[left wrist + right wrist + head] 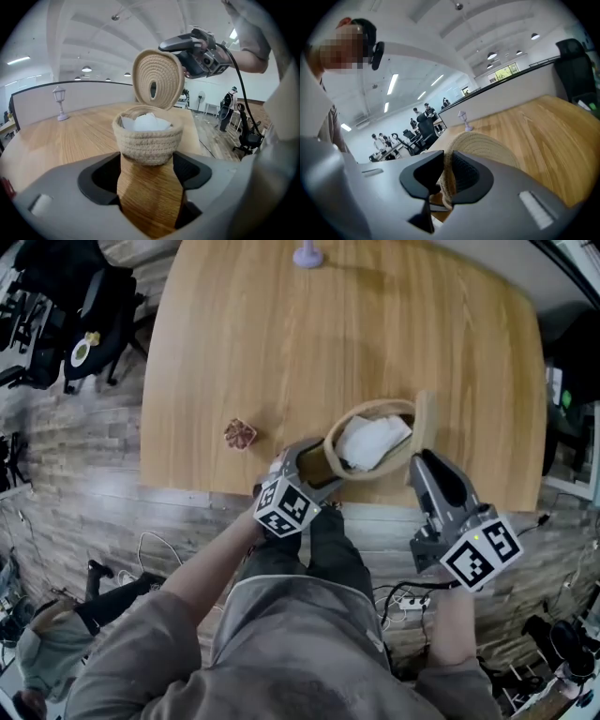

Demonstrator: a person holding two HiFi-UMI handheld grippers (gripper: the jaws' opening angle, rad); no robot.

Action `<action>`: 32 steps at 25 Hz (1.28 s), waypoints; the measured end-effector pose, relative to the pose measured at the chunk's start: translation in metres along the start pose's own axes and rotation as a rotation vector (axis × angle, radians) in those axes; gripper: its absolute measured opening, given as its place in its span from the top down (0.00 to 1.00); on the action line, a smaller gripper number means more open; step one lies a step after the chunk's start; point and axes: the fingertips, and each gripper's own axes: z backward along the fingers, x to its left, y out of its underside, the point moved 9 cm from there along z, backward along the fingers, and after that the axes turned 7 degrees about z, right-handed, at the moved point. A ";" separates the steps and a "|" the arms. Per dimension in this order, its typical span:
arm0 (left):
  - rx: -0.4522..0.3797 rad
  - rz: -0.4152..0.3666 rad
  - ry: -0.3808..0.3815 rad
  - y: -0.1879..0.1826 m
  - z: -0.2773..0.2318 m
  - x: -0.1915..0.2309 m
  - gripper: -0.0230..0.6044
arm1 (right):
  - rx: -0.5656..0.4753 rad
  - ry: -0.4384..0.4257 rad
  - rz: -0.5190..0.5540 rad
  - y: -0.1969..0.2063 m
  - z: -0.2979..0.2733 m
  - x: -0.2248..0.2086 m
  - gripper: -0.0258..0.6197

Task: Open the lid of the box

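Observation:
A round woven rope basket [349,468] [147,140] stands near the table's front edge with white crumpled stuffing [373,442] [147,122] inside. Its flat coiled lid [427,423] [157,79] [480,145] stands upright on edge at the basket's right side. My right gripper [419,457] [446,180] is shut on the lid's rim, with the rope edge pinched between both pads. My left gripper [321,465] [147,168] sits at the basket's near left side. Its jaws stand wide apart, with the basket's lower wall at their tips. I see no squeeze on the rope.
The wooden table [281,352] also holds a small reddish object [240,434] to the left of the basket. A lilac lamp figurine [308,254] [60,101] [463,118] stands at the far edge. Chairs and cables lie on the floor around the table.

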 end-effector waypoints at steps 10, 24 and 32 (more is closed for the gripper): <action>-0.004 0.040 -0.033 -0.024 0.028 0.000 0.41 | -0.181 0.054 -0.267 -0.014 0.052 -0.037 0.86; -0.339 0.004 -0.266 -0.203 0.158 0.044 0.59 | -0.507 0.061 0.109 -0.142 0.108 0.030 0.85; -0.492 -0.096 -0.345 -0.302 0.239 0.017 0.68 | -0.682 0.090 0.323 -0.192 0.148 0.084 0.85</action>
